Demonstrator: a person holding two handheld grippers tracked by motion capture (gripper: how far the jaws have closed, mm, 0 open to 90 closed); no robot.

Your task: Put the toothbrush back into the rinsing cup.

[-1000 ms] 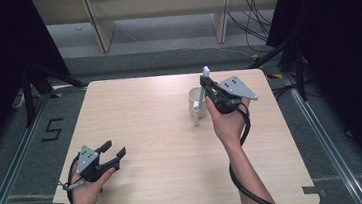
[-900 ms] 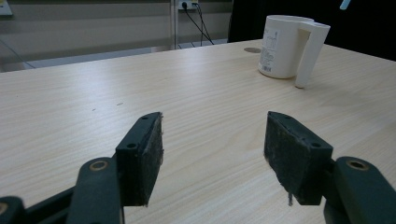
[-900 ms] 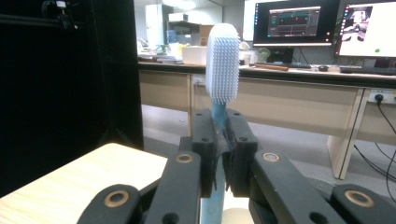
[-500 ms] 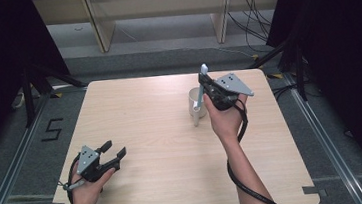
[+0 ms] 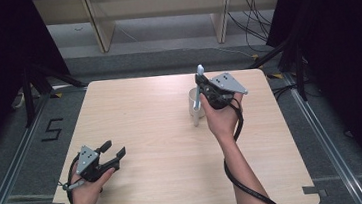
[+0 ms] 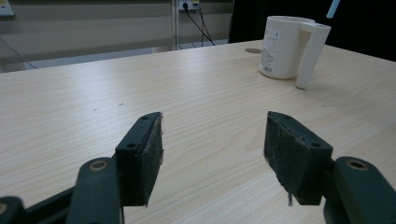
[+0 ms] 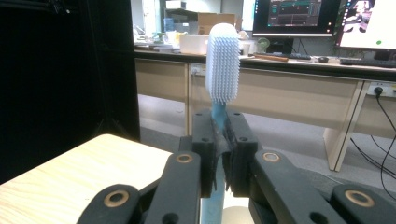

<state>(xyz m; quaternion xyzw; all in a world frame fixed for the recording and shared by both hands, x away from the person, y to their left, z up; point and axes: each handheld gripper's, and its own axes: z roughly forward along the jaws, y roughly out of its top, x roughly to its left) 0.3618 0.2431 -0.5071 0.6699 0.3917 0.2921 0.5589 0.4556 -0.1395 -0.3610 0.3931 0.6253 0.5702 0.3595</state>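
Currently right gripper [image 7: 219,154] clamps a pale-blue bristled plastic toothbrush [image 7: 222,70], held upright over the white plastic handled mug [image 5: 195,105]; left gripper [image 6: 212,154] rests wide open, empty, on the light wooden table [image 5: 145,115].

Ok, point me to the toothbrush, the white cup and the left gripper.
toothbrush [image 7: 222,63]: right gripper view, on the bristled head above the shut jaws.
white cup [image 6: 284,46]: left gripper view, on its side wall, by the label.
left gripper [image 5: 113,151]: high view, midway between its open fingertips.
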